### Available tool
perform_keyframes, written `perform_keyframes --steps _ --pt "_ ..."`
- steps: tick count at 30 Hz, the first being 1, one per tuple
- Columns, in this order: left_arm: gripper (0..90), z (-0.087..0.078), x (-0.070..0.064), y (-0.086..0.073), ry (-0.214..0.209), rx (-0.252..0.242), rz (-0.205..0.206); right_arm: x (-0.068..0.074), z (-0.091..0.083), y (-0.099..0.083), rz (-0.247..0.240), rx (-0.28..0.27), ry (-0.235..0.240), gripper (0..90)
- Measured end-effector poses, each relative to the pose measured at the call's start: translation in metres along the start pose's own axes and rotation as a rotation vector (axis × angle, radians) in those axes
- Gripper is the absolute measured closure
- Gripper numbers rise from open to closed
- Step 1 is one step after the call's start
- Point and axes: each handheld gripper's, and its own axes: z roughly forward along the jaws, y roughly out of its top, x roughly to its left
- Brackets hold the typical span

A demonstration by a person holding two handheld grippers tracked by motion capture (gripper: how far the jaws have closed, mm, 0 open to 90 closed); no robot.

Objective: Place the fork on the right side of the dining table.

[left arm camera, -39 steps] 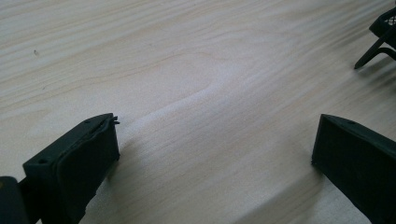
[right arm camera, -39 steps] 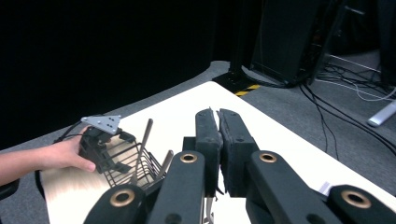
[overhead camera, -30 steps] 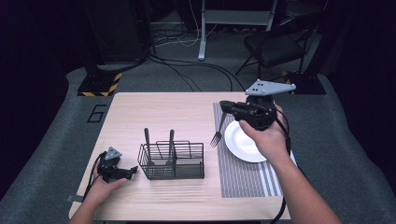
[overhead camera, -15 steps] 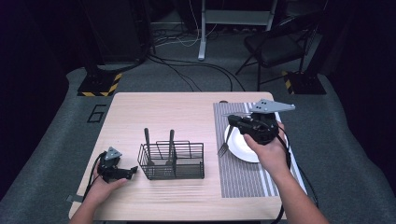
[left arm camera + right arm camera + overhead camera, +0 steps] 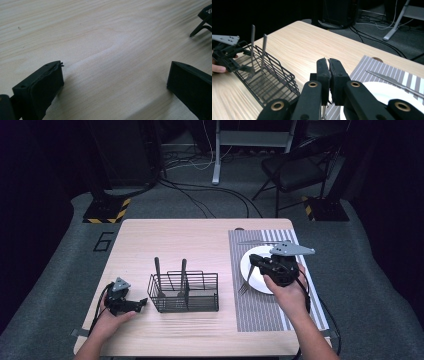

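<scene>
1. Right gripper hovers over the round white plate on the grey striped placemat. Its jaws are clenched together with nothing visible between them.
2. A silver metal fork lies just left of the plate, tines toward the near desk edge.
3. Left gripper rests on the light wooden desk beside the black wire cutlery basket, jaws spread wide, holding nothing.
</scene>
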Motion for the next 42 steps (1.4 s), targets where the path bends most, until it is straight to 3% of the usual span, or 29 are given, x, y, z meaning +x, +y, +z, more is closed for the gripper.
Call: perform_keyframes --steps 17,34,42 --pt "0.2 0.0 0.0 0.0 0.0 0.0 0.001 -0.007 0.005 -0.029 0.03 0.001 -0.057 87.0" --pt "0.2 0.0 0.0 0.0 0.0 0.0 0.0 -0.013 0.007 -0.051 0.09 0.0 -0.091 87.0" --pt "0.2 0.0 0.0 0.0 0.0 0.0 0.0 -0.022 0.002 -0.059 0.142 -0.01 -0.106 86.6"
